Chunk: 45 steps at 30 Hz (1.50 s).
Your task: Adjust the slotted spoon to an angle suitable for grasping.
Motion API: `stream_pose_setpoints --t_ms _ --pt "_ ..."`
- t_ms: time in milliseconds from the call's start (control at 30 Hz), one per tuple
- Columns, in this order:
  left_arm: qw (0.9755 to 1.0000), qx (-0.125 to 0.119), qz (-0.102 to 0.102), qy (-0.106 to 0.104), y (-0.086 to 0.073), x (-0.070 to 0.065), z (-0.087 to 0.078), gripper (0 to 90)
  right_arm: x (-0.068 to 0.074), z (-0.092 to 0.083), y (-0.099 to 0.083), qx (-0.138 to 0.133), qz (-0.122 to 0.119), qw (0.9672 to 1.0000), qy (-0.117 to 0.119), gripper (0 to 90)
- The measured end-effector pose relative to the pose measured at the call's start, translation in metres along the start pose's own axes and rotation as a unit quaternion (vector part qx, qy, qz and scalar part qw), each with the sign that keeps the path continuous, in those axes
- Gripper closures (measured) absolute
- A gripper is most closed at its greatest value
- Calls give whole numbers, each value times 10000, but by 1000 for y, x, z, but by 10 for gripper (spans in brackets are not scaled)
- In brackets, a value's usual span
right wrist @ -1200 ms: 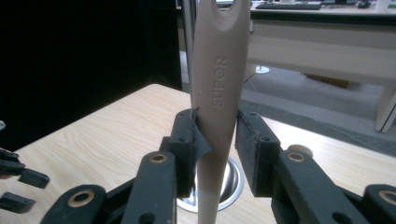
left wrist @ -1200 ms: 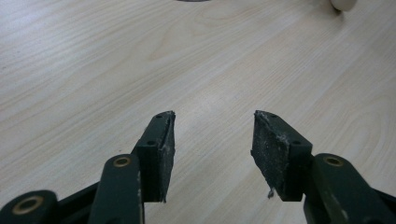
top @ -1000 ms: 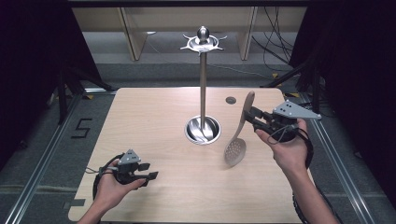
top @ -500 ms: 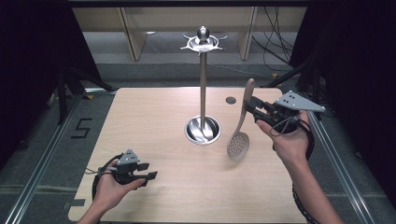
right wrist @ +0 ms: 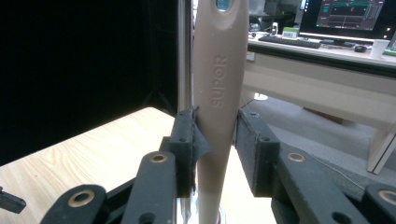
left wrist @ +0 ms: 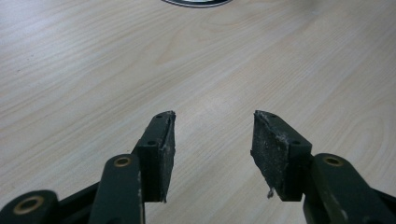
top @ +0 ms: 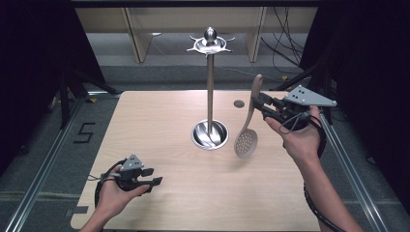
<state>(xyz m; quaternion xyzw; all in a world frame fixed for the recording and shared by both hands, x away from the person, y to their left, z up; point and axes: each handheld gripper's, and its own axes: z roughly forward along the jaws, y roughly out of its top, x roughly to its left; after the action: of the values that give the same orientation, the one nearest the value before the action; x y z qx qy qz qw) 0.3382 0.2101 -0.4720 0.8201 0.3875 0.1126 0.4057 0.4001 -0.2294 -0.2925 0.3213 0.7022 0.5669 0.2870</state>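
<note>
A person's right claw (top: 263, 104) grips the handle of a beige slotted spoon (top: 246, 140) above the right half of a wooden desk (top: 159, 121), the spoon hanging bowl-down in the air just right of a tall metal rack (top: 210, 82) whose hooked crown (top: 210, 44) stands well above it. In the right gripper view the pads pinch the spoon's handle (right wrist: 219, 93) low on its length, with the hanging hole near the top edge. The left claw (top: 150, 181) lies released and empty near the desk's front left corner, its jaws parted over bare wood. The likely risk: the handle is smooth and held by a narrow pinch, so the spoon could swivel or slip as it rises, or its bowl could knock the pole and rock the rack on its round base (top: 209, 134). Open room lies across the desk's left and front; the right edge sits close beneath the gripping hand.
</note>
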Motion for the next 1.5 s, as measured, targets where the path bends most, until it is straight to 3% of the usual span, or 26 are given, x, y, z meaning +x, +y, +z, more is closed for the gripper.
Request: stream_pose_setpoints --t_ms 233,333,367,600,867,1233,1400,1433,1500 --pt "10000 50 48 23 0 1 -1 484 -3 5 6 51 -99 9999 30 693" --pt "10000 48 53 20 0 1 -1 484 -2 6 9 81 24 10000 52 693" --pt "10000 36 49 26 0 1 -1 484 -3 8 10 40 -99 9999 50 693" --pt "10000 -13 7 13 0 0 -1 484 -2 11 16 67 -61 9999 94 693" --pt "10000 24 44 17 0 1 -1 484 -5 19 21 31 -208 9998 65 693" --pt "10000 23 49 24 1 1 -1 484 -5 22 28 54 -178 9998 81 693" --pt "10000 -54 5 30 0 1 -1 484 -5 24 32 1 -234 9997 69 693" --pt "9998 -115 -148 27 0 -1 0 484 -4 25 32 7 -191 9998 87 693" --pt "9999 -113 -117 35 0 0 0 484 -4 25 33 11 -193 9998 91 693"
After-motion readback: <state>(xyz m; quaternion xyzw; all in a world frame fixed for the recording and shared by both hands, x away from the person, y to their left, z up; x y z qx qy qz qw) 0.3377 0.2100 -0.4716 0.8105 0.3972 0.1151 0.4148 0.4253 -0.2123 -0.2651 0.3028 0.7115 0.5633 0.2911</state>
